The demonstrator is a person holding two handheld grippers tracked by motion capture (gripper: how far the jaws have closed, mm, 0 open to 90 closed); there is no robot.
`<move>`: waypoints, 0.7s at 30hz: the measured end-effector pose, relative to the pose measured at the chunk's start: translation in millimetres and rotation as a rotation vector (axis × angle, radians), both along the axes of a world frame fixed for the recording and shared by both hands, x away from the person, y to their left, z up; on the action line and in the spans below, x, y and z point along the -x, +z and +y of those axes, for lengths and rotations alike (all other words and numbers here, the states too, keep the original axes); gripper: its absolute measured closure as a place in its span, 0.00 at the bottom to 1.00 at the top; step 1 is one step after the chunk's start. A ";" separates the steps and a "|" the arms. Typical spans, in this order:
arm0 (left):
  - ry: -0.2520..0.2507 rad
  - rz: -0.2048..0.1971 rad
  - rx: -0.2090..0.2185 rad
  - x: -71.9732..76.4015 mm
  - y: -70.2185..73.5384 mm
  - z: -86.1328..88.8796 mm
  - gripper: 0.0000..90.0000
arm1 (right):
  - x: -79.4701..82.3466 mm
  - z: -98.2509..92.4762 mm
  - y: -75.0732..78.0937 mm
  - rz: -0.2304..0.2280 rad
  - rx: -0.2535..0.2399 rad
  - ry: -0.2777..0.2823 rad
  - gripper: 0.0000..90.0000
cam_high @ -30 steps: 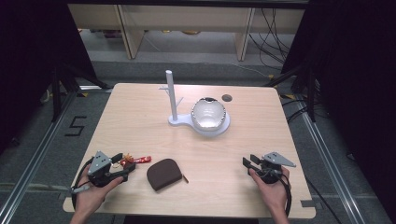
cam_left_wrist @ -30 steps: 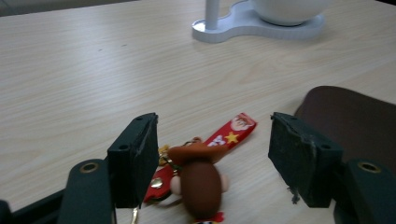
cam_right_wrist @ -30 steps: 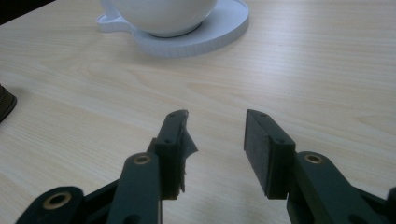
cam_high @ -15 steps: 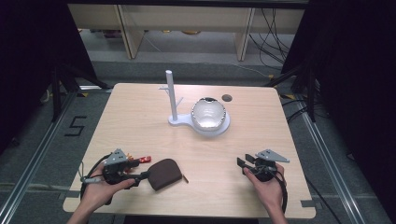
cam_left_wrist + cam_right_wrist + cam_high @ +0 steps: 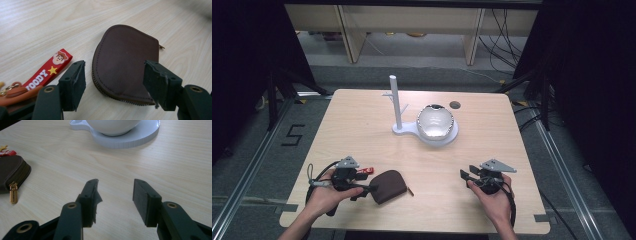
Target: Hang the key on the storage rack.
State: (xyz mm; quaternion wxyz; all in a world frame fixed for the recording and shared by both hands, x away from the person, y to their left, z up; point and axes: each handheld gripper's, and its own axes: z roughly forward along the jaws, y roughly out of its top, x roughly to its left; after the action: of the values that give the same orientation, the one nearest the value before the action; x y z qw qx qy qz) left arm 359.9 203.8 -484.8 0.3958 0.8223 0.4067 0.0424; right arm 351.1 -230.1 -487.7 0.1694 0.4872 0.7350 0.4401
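Note:
A brown zip pouch lies flat near the table's front left, its brass zip pull pointing right. A red "Woody" key strap lies just left of it. My left gripper is open, its jaws spread to either side of the pouch's near edge without pressing on it. My right gripper is at the front right, low over bare wood. Its jaws have just been opening, and nothing is between them.
A white stand with an upright post carries a glossy white bowl at the table's middle back. A small dark disc sits behind it. Bare wood separates the two grippers.
My left gripper has moved right, from beside the key strap up to the pouch's left edge. My right gripper's jaws stand wider apart than before.

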 end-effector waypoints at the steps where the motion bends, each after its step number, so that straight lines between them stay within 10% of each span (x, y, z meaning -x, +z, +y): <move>1: -0.015 0.007 -0.016 -2.1 -0.6 0.5 0.37 | 0.2 1.2 0.0 0.003 -0.001 -0.005 0.62; 21: 0.043 0.195 0.017 -14.6 -9.8 -9.0 0.44 | 1.3 7.5 -1.0 -0.002 0.008 0.026 0.60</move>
State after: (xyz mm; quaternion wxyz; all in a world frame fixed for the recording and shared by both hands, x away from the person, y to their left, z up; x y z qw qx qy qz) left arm 374.5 194.8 -494.6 0.3600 0.8103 0.4611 -0.0328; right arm 349.7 -222.6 -488.6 0.1661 0.4765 0.7431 0.4396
